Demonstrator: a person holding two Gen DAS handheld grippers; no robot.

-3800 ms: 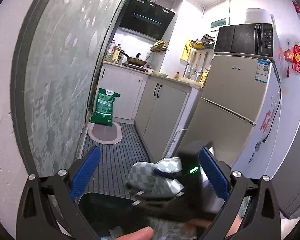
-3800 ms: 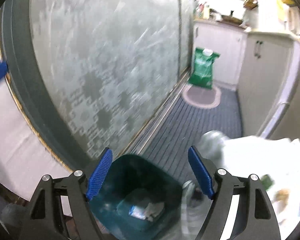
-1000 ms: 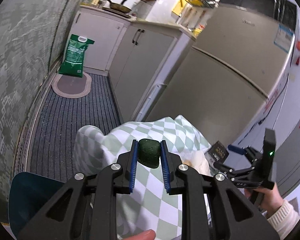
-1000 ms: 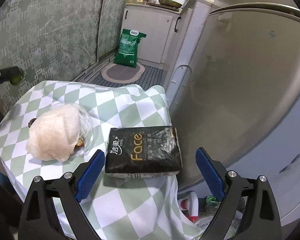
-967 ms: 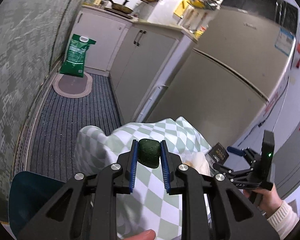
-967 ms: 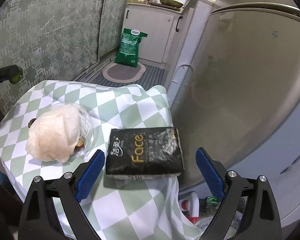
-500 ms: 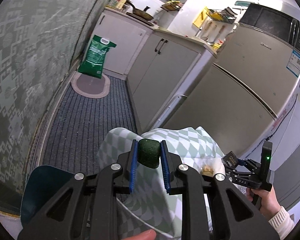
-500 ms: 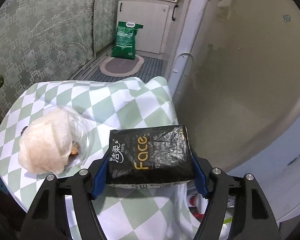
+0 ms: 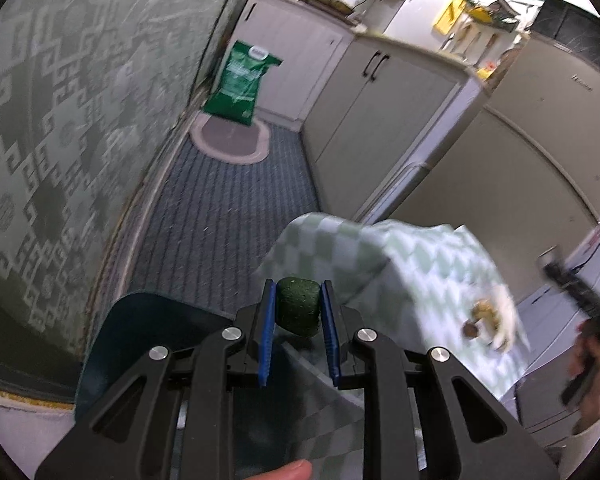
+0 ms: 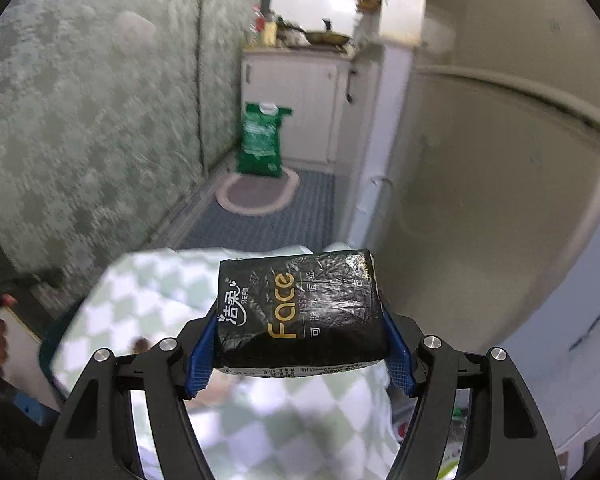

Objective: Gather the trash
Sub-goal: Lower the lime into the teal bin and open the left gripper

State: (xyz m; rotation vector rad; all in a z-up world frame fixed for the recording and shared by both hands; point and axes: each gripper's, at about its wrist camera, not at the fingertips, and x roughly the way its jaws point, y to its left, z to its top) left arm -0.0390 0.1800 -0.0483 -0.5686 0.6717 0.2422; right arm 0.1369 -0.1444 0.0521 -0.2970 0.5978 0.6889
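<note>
My left gripper (image 9: 297, 312) is shut on a small dark green lump (image 9: 297, 305) and holds it beside the table's left edge, just right of the dark teal bin (image 9: 140, 340) on the floor. My right gripper (image 10: 298, 344) is shut on a black "Face" tissue pack (image 10: 298, 312) and holds it lifted above the table with the green-checked cloth (image 10: 148, 292). A crumpled white tissue with food scraps (image 9: 496, 316) lies on the cloth (image 9: 420, 256).
A fridge (image 9: 540, 152) stands right of the table, cabinets (image 9: 380, 92) behind it. A patterned glass wall (image 9: 60, 120) runs along the left. A green bag (image 9: 240, 80) and an oval mat (image 9: 230, 144) lie on the striped floor (image 9: 220, 220).
My right gripper closed on the tissue pack and lifted it off the table. My left gripper, still holding the green lump, swung left and down toward the bin.
</note>
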